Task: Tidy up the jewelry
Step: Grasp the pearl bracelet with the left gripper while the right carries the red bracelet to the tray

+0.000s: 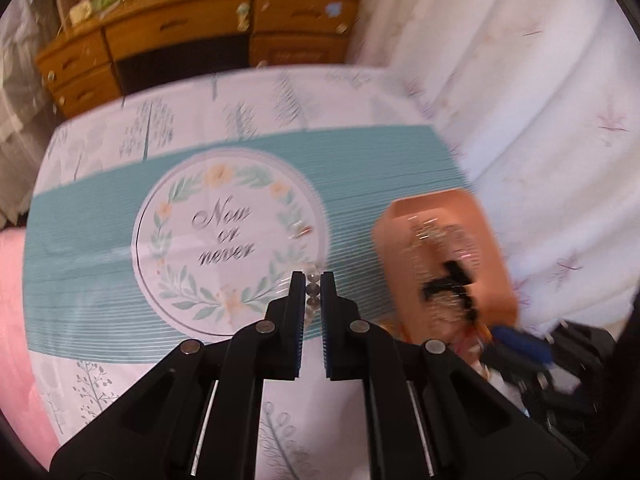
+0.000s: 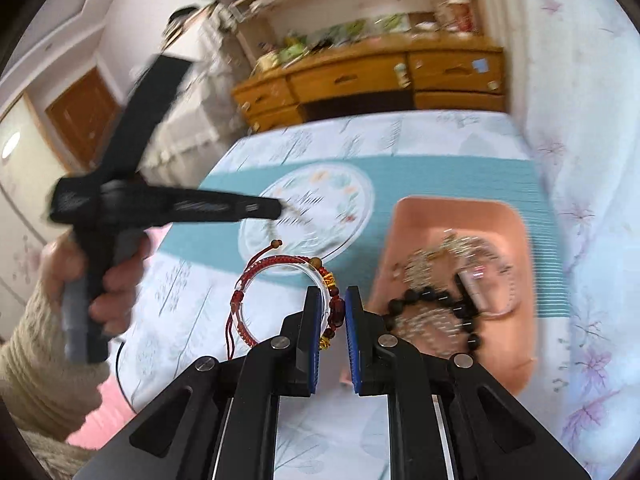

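In the left wrist view my left gripper (image 1: 313,280) is shut on a strand of clear and grey beads (image 1: 312,294), raised above the tablecloth. The right wrist view shows my right gripper (image 2: 334,294) shut on a bracelet of red and amber beads (image 2: 334,308) with a red cord loop (image 2: 256,276) hanging off to the left. An orange tray (image 2: 460,216) to the right holds silver chains (image 2: 428,272) and a black bead bracelet (image 2: 432,296). A hand (image 2: 104,280) carries the left gripper (image 2: 280,206) at the left, blurred.
The tablecloth has a teal band (image 1: 100,220) and a wreath print reading "Now or never" (image 1: 224,232). A wooden desk with drawers (image 1: 180,28) stands behind the table. A white flowered fabric (image 1: 540,100) hangs along the right, something pink (image 1: 16,280) lies at the left edge.
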Motion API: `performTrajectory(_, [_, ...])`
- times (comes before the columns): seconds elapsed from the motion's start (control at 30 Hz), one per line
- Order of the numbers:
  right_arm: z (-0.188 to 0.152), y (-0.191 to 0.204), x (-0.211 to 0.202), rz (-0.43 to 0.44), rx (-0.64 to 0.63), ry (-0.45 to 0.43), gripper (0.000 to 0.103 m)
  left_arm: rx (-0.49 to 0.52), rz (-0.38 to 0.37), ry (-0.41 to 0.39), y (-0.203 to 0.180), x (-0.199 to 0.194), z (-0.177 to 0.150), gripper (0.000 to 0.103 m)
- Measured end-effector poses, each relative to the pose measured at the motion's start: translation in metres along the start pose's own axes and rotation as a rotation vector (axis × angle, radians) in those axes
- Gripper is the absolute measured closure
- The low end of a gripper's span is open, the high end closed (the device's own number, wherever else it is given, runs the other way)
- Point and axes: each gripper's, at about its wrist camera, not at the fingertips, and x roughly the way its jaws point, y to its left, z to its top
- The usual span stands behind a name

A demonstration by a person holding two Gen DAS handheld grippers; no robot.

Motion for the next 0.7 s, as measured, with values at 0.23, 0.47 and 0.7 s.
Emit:
performTrajectory(0.23, [0.000, -0.056, -0.020, -0.134, 0.136, -0.061, 0.091, 0.075, -0.049, -0.117, -0.056, -0.049, 0.013, 0.098])
performTrajectory(0.47, [-0.018, -0.097, -0.006, -0.222, 0.194, -0.025, 0.091, 0.144, -0.080, -0.134, -0.104, -0.046, 0.022, 0.098])
performTrajectory(0.7, [-0.030, -0.096, 0.011, -0.231, 0.159, 0.000, 0.091, 0.166, -0.087, -0.056, -0.130, 0.008, 0.019, 0.098])
